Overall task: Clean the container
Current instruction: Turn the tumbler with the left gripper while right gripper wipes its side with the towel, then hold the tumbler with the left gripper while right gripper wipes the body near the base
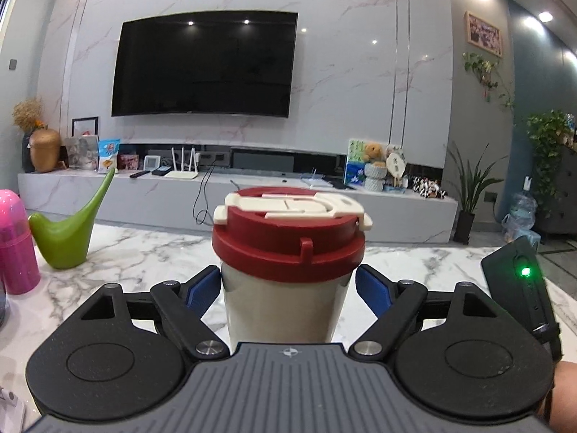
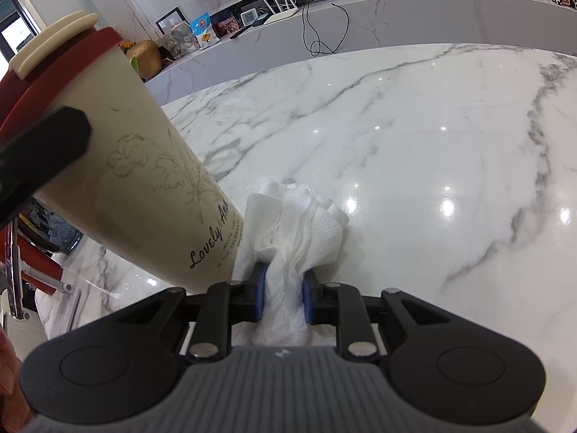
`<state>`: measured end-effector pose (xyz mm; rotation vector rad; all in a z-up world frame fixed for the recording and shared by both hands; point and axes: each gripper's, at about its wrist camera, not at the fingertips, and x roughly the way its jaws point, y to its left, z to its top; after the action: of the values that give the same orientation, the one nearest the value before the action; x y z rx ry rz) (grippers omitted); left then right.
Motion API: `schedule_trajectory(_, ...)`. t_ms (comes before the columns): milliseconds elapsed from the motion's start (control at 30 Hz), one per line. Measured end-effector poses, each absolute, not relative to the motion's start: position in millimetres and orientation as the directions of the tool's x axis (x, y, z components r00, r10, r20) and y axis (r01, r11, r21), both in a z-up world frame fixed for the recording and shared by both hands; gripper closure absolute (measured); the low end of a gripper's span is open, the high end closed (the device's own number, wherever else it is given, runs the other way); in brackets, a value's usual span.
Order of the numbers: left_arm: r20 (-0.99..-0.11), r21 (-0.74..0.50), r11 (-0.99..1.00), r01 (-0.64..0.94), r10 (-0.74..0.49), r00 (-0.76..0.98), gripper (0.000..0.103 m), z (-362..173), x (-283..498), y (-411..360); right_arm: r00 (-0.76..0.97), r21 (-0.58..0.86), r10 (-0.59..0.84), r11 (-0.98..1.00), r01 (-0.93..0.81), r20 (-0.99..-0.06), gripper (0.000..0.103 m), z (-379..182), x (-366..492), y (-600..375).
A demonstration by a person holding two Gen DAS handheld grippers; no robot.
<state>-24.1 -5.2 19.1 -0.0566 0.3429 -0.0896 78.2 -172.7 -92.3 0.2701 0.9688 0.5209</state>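
Observation:
A cream cup (image 1: 285,306) with a red lid (image 1: 288,238) and a white flip tab stands between the blue pads (image 1: 373,288) of my left gripper (image 1: 286,285). The left pad is at the cup's wall and the right pad stands a little off it, so the jaws are open around the cup. In the right wrist view the cup (image 2: 144,187) leans across the left side, with printed flowers and script on it. My right gripper (image 2: 285,281) is shut on a crumpled white paper towel (image 2: 299,216), which rests against the cup's lower wall. The cup's base is hidden behind the gripper.
The marble table (image 2: 432,144) stretches to the right and ahead. A pink bottle (image 1: 14,245) and a green watering can (image 1: 68,241) stand at the left. A black device with a green light (image 1: 519,281) is at the right. A red-framed object (image 2: 36,270) sits at the table's left edge.

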Motion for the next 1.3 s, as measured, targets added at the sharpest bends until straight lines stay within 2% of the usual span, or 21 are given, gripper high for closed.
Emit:
schedule_trajectory(200,-0.336,-0.053,0.992,0.111,-0.123,0.934,0.025,19,-23,-3,0.464,0.44,0.53,0.848,-0.296,-0.709,0.08,-93,79,-165)
schedule_trajectory(433,-0.352,-0.04,0.97,0.24,-0.238,0.905,0.025,22,-17,13,0.514,0.463,0.543,0.838,-0.287,-0.664,0.08,-78,76,-182)
schedule_trajectory(567,-0.375,-0.057,0.947,0.316,-0.313,0.872,0.025,26,-10,27,0.575,0.51,0.584,0.803,-0.307,-0.574,0.08,-58,73,-198)
schedule_trajectory(733,-0.409,-0.051,0.922,0.383,-0.37,0.835,0.025,29,-4,37,0.637,0.596,0.663,0.712,-0.372,-0.393,0.08,-29,63,-217)
schedule_trajectory(867,-0.425,-0.051,0.903,0.426,-0.405,0.809,0.025,29,-2,43,0.63,0.635,0.721,0.637,-0.437,-0.29,0.08,-15,54,-219)
schedule_trajectory(1033,-0.429,-0.058,0.9,0.432,-0.413,0.803,0.025,27,-3,46,0.608,0.626,0.73,0.64,-0.446,-0.313,0.08,-18,48,-210)
schedule_trajectory(1233,-0.43,-0.057,0.902,0.429,-0.41,0.805,0.025,28,-4,44,0.589,0.615,0.703,0.681,-0.397,-0.399,0.08,-34,49,-201)
schedule_trajectory(1300,-0.445,-0.062,0.905,0.42,-0.402,0.8,0.025,52,-4,40,0.583,0.61,0.69,0.697,-0.376,-0.429,0.081,-41,50,-197)
